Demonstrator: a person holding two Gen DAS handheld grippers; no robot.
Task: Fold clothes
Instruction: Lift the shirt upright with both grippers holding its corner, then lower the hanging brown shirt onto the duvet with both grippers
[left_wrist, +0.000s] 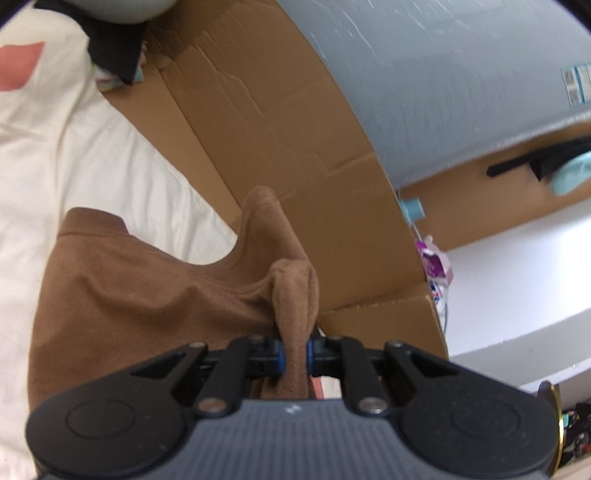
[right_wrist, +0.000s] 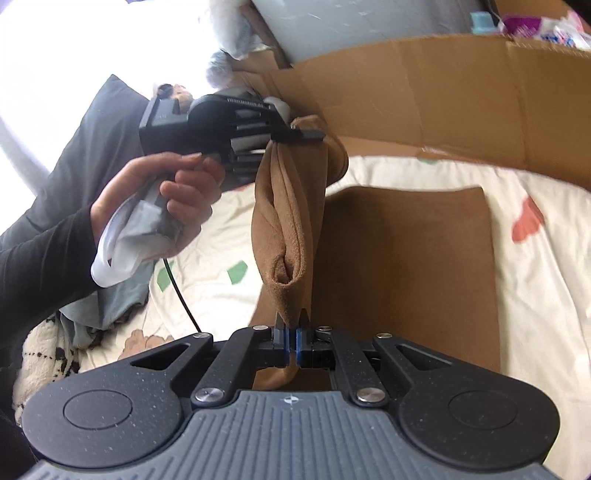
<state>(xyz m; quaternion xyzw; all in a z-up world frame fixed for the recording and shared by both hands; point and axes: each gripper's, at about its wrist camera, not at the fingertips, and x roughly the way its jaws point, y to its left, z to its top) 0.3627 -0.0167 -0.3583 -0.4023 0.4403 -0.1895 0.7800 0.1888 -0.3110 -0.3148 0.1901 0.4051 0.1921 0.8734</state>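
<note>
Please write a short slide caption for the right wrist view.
Both grippers, right and left, pinch a brown garment above a patterned bedsheet.

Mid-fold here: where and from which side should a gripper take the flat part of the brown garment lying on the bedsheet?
Grip the brown garment at its far straight hem edge, coming in low from the cardboard side. That edge lies flat and exposed on the bedsheet; the near end is already bunched in both grippers.

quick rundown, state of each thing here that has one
brown garment: partly flat on the bedding, one edge lifted and bunched between both grippers
left gripper: shut on the garment
right gripper: shut on the garment
cardboard box: flaps open
</note>
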